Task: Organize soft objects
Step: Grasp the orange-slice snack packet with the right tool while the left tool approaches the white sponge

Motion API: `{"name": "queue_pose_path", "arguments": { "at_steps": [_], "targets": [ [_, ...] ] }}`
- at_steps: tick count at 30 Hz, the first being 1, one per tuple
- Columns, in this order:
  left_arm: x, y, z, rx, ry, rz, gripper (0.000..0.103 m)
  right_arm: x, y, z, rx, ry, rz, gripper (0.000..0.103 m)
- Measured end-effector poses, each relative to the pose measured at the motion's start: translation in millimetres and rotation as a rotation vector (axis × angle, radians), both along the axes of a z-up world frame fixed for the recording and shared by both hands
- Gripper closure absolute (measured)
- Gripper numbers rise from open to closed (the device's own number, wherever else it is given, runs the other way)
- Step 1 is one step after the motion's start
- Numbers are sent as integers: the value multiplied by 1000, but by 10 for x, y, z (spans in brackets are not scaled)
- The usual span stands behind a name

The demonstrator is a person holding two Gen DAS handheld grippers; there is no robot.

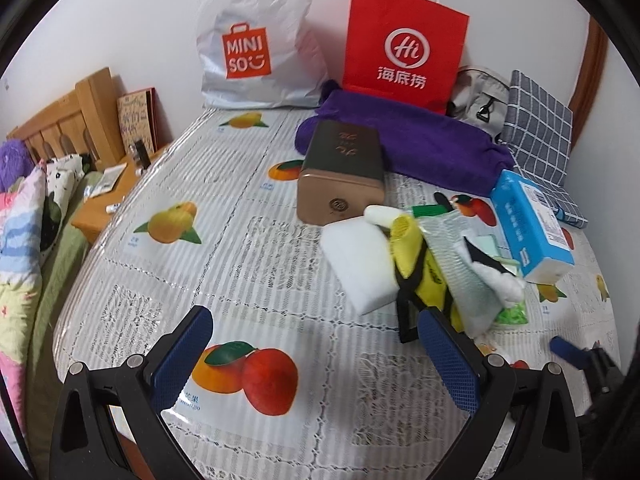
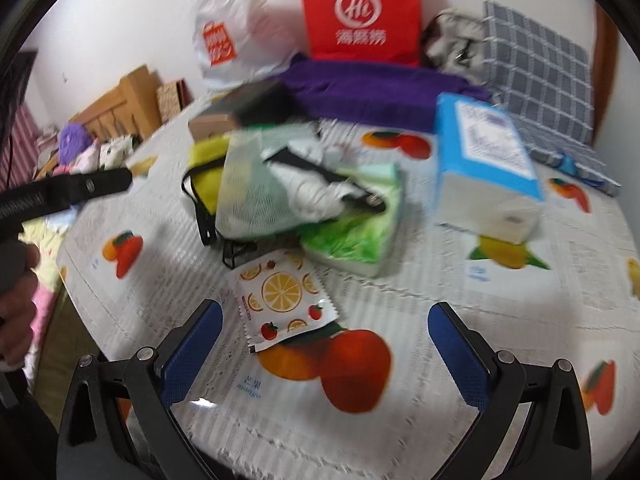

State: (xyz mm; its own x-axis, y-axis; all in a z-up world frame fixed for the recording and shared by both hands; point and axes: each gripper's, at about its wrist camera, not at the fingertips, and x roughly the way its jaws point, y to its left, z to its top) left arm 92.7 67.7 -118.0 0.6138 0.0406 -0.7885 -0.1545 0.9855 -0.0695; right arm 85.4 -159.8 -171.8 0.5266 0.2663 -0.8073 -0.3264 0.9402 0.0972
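Note:
A heap of soft things lies on the fruit-print tablecloth: a white sponge block, a yellow pouch with black straps, a mesh bag, white cloth and a green tissue pack. A blue tissue pack stands to the right. A lemon-print sachet lies nearest my right gripper, which is open just in front of it. My left gripper is open over the cloth, its right finger near the yellow pouch's strap.
A bronze tin box lies behind the heap. A purple towel, red paper bag, white shopping bag, grey bag and checked cushion line the wall. A bed is at left. A hand holds the left gripper.

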Motion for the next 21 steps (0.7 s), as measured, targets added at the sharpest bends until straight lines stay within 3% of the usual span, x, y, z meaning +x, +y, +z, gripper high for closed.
{"name": "queue_pose_path", "arguments": {
  "at_steps": [4,8,13,16,20,21],
  "targets": [
    [58,82,-84,-11,12,3,0,84,95,-205,-18,43,26,1],
    [102,149,-166,-26,26,7,0,69,245,-248,-83,1,57,0],
    [131,217,-213,-42,30,8,0,67,328,-267,-81,-41,84,2],
    [141,255,-233,-51,30,11,0,56,340,-242,-77,-59,121,14],
    [155,272,-266,-60,36,11,0,46,347,-208,-75,-80,162,50],
    [157,277,-270,-61,36,10,0,44,348,-203,-76,-79,166,54]
  ]
}}
